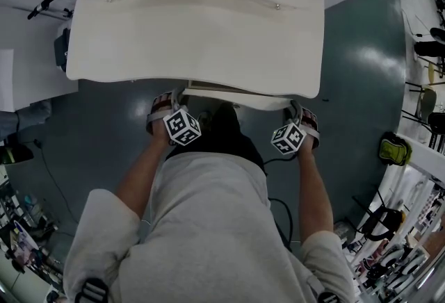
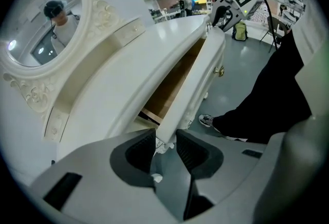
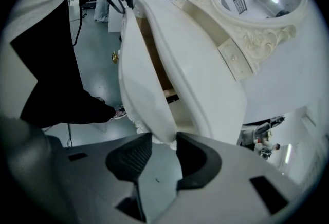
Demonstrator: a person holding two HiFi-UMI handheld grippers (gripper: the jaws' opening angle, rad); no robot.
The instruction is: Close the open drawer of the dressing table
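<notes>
Left hand-held gripper (image 2: 165, 136) and right hand-held gripper (image 3: 164, 138) grip drawer front (image 2: 195, 84).

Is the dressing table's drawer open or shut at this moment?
Open: the drawer front stands out from the tabletop, with the wooden inside showing behind it.

White dressing table (image 1: 195, 30) standing on grey-green floor (image 1: 361, 86), drawer (image 1: 261, 101) partly open, oval mirror (image 2: 41, 22) at back

No legible text or numbers
</notes>
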